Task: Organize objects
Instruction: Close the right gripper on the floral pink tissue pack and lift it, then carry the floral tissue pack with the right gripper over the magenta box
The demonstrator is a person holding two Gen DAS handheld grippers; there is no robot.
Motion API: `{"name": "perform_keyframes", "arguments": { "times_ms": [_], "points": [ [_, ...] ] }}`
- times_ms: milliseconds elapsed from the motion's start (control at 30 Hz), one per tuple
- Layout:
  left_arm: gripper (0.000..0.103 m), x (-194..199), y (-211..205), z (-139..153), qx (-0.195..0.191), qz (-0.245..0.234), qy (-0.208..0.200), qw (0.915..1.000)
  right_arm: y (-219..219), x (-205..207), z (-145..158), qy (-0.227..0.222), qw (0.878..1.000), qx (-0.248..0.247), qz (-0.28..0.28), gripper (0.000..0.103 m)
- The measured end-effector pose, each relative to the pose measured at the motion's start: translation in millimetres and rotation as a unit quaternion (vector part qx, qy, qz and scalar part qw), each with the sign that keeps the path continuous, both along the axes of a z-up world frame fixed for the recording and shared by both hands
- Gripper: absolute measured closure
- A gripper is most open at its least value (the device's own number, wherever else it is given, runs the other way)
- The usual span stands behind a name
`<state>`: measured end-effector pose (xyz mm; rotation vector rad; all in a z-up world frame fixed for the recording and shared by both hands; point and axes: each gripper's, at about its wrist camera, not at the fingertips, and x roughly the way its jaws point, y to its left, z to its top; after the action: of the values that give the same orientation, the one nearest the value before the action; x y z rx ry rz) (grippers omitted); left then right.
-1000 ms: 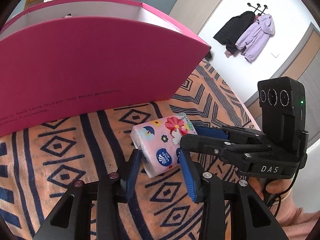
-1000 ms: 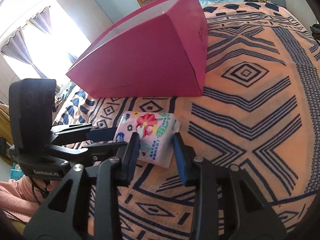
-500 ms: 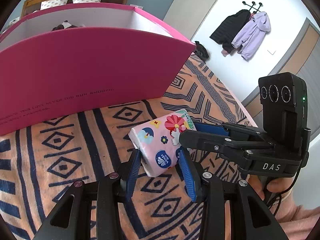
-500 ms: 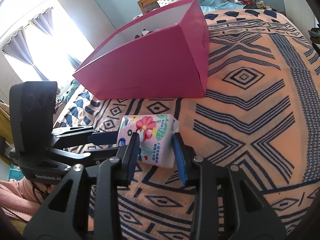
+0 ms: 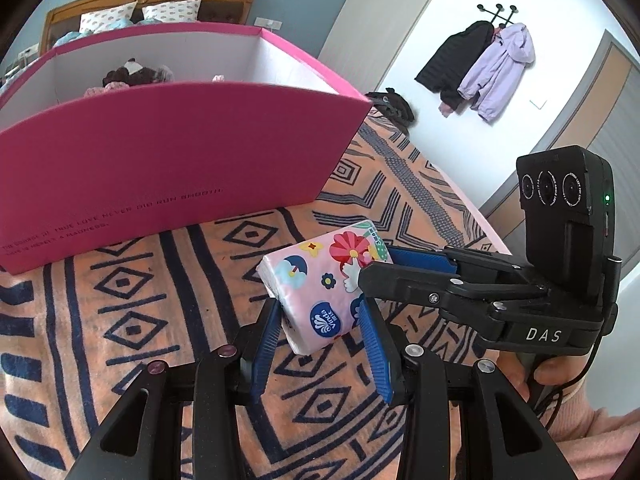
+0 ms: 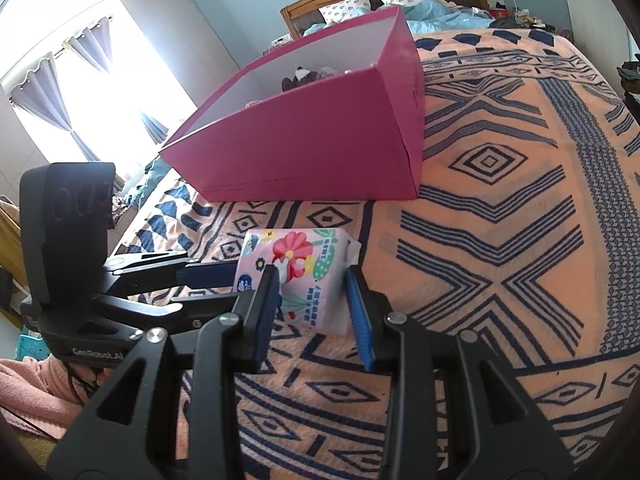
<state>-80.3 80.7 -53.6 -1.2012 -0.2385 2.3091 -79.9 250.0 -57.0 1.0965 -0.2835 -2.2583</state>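
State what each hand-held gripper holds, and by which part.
Both grip one floral tissue pack: the left hand-held gripper across its near end, the right hand-held gripper across its adjacent end.

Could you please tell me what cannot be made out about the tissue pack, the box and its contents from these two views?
- pink box contents: both views, the near wall hides all but the tops of some plush toys.
- tissue pack underside: both views, hidden by the pack itself, so contact with the blanket is unclear.
- Box lettering: right wrist view, too small to read.
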Motion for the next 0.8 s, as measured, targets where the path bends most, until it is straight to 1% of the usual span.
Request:
{"name": "perform_keyframes", "arguments": {
  "times_ms": [800],
  "points": [
    [0.062, 10.0, -7.6, 39.9, 0.0, 0.003, 0.052, 0.9986, -3.7, 6.7, 33.9, 0.046, 0.999, -0.006, 0.005, 0.065]
  ]
}}
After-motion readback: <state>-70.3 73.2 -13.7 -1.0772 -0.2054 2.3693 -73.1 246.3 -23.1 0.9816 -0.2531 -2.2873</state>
